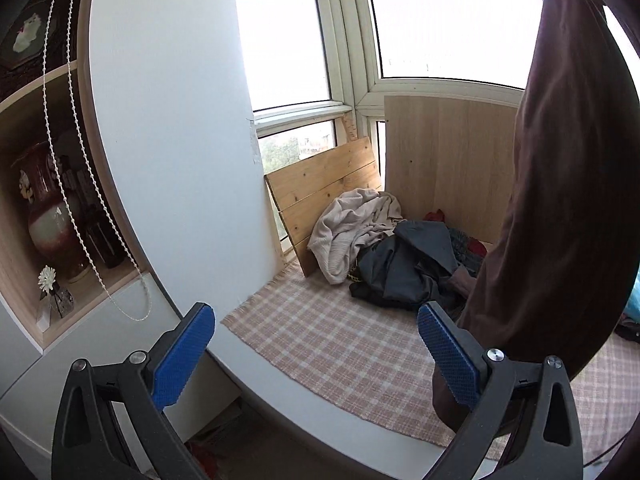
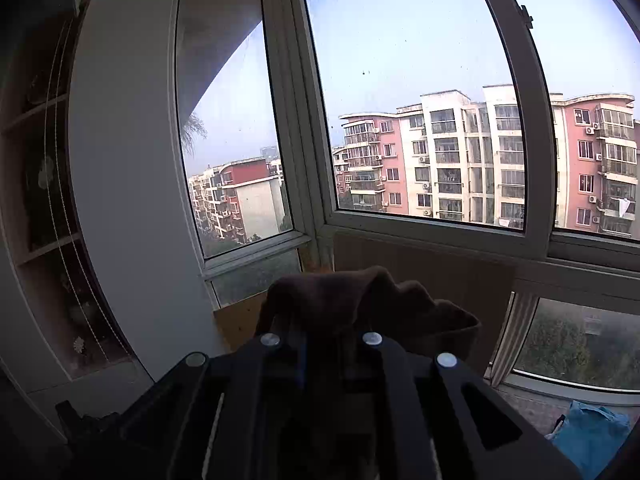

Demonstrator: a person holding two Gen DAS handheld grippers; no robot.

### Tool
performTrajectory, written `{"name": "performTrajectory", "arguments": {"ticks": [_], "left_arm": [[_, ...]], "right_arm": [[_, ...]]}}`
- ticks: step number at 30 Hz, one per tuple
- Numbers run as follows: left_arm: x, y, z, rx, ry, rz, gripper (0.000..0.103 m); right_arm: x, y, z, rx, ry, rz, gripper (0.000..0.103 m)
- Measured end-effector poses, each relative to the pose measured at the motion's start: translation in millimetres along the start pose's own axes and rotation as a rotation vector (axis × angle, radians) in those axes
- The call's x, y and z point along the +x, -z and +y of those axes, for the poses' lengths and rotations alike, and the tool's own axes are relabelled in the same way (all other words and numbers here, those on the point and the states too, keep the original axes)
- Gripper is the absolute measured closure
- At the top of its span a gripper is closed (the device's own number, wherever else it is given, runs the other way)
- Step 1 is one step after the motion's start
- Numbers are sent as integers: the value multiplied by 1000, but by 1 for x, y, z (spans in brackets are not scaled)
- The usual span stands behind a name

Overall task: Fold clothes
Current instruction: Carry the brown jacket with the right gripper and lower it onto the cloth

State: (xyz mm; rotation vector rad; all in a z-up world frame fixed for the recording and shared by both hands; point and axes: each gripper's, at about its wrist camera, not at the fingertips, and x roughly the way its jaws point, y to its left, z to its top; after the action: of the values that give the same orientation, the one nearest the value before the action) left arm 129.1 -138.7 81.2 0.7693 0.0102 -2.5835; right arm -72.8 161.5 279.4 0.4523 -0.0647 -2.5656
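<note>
Left wrist view: left gripper (image 1: 316, 354) spread, empty; brown garment (image 1: 560, 184) hangs at 3 o'clock, hem may drag on checked mat (image 1: 340, 344) | Right wrist view: right gripper (image 2: 322, 346) pinching brown garment (image 2: 360, 300) at 6 o'clock; shallow bite could slip.

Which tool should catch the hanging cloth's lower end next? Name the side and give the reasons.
Left. The left tool is open and holds nothing, and the brown cloth hangs just beside its right finger. The right tool is already shut on the cloth's top, holding it up.
</note>
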Motion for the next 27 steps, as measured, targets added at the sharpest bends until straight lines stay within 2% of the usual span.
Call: {"name": "performTrajectory", "arguments": {"ticks": [5,8,11,14,22,27], "left_arm": [[-1,11,-21,23,31,22,1],[4,21,-32,43,48,51,1],[9,27,-43,68,58,71,1],[11,31,-49,87,68,81,1],[23,38,-46,105,69,114,1],[32,38,-41,104,72,125,1]], "right_arm": [[39,127,-34,105,58,264,93],[81,195,-46,172,78,419,93],[107,250,-57,175,121,510,93],[118,274,-62,230,109,551,93],[136,254,-52,169,146,541,93],[159,263,-52,152,166,575,93]]}}
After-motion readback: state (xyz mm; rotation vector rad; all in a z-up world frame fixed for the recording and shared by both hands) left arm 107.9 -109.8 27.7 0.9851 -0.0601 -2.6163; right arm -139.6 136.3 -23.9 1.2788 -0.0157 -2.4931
